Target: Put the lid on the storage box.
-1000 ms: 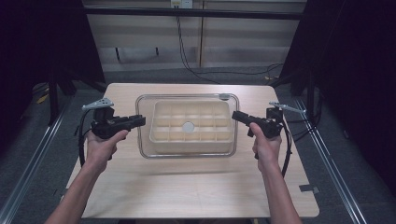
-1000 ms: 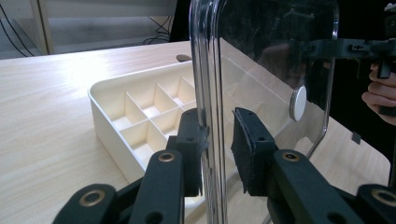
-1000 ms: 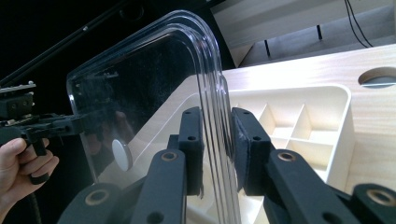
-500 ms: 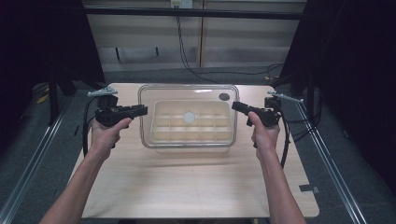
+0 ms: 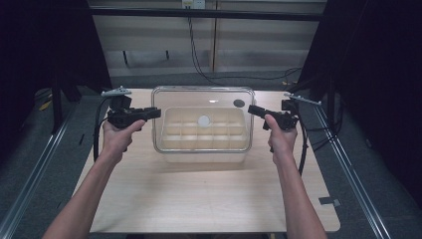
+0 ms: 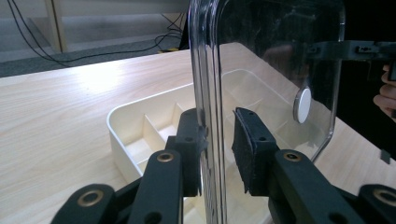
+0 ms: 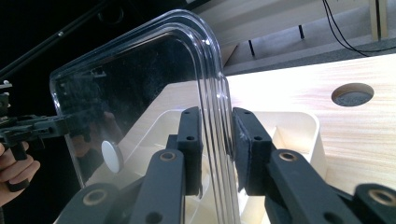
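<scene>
A person at a pale wooden bench [image 5: 209,199] holds a clear, round-cornered rectangular plastic lid [image 5: 201,102] aloft between two hand-held black tools, one at each short edge. The left tool [image 5: 153,113] has its jaws on either side of the lid's left rim; in the left gripper view the left tool [image 6: 217,140] shows one pad pressed against the rim's outer face while the other stands a little off the inner face, so the grip looks loose rather than fully clamped. The right tool [image 5: 254,110] meets the opposite rim, and in the right gripper view the right tool [image 7: 215,140] has both pads [image 7: 250,140] bearing on the ridged edge, closed on the lid. The lid hangs roughly level above a cream plastic tray divided into small compartments [image 5: 205,130], which rests on the bench near its centre and towards the far side; seen from above, the tray lies within the lid's outline. A small white round disc [image 5: 204,120] sits at the middle of the lid, and it appears again through the clear plastic in the left gripper view [image 6: 303,105]. A round hole [image 7: 352,94] is cut in the benchtop beyond the tray. Both forearms reach in from the near edge, cables trailing from the tools.
</scene>
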Demonstrator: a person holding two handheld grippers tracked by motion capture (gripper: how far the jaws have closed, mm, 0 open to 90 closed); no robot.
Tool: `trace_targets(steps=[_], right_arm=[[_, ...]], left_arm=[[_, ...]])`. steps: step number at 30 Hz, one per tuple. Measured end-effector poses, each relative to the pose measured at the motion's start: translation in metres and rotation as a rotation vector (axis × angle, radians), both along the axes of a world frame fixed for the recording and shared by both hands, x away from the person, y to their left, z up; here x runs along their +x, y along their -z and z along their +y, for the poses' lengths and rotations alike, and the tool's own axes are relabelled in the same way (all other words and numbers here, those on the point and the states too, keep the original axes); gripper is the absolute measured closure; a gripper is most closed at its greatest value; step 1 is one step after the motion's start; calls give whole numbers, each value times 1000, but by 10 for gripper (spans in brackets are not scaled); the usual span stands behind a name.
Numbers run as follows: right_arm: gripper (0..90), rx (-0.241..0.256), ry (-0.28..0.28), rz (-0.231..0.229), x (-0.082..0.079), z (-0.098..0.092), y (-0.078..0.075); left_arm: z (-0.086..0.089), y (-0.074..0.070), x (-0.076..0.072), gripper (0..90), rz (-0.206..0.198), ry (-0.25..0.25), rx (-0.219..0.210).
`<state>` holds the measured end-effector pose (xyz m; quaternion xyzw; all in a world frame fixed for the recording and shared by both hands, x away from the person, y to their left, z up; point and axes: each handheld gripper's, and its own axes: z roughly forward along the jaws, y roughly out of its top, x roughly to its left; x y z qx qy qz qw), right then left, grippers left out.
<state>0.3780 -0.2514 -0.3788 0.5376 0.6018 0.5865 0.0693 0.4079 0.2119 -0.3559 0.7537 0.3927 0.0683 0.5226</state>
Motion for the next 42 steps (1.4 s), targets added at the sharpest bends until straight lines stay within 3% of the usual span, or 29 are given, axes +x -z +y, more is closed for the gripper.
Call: trace_targets(steps=[9,18,25,42], right_arm=[[739,-25,8,23,7,0,4],[740,-16,25,51,18,-3,13],[735,-54,31,70,27,0,15],[702,-86,49,131,44,4,29]], left_arm=[[-3,8,9,715,25,-13,17],[-7,17,24,699,49,-24,3],[-6,26,34,683,82,-32,2],[-7,41,53,666,134,-42,37]])
